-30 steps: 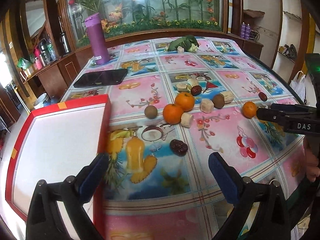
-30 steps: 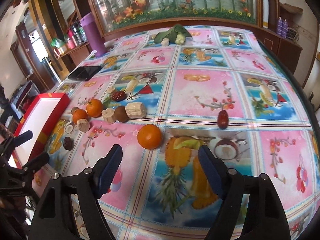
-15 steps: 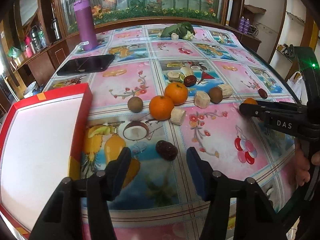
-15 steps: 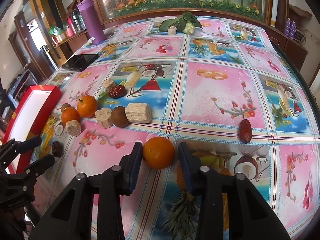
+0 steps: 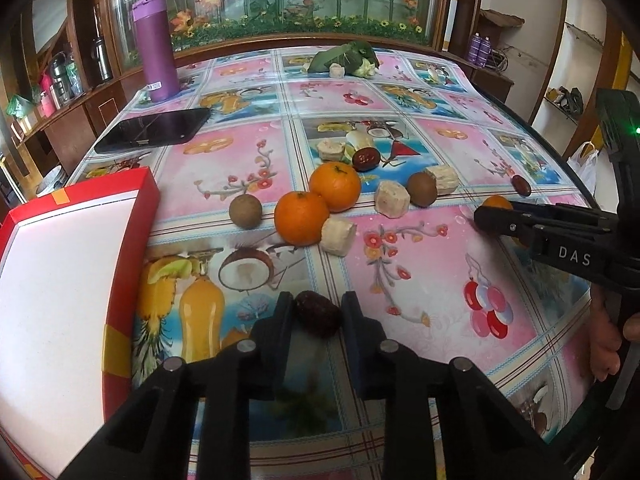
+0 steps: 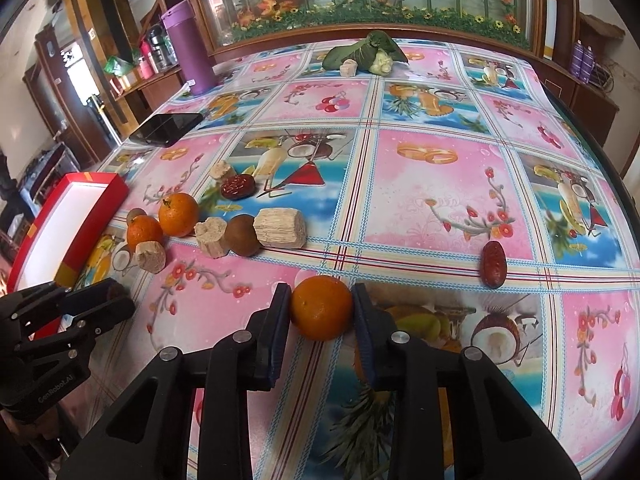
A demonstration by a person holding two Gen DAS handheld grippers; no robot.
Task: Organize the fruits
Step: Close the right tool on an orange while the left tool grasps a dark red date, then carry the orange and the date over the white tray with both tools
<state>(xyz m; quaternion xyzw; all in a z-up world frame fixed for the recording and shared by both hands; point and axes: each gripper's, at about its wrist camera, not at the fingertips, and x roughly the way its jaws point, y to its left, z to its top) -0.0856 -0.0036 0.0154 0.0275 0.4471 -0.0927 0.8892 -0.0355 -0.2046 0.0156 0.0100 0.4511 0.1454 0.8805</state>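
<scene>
Between the left gripper [image 5: 316, 316] fingers sits a pinched date [image 5: 318, 318]; the right gripper [image 6: 322, 312] clamps an orange [image 6: 321, 307], half-hidden leftward.

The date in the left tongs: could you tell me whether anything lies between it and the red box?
Nothing visible does. The date sits between the left tongs, and the red box lies to its left with only bare printed tablecloth between them. The oranges and other pieces lie farther back, off that path.

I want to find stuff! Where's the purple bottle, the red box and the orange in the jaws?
purple bottle [image 5: 155, 46], left wrist view, middle of its body.
red box [image 5: 138, 224], left wrist view, its red side wall.
orange [image 6: 321, 307], right wrist view, middle of its peel.
</scene>
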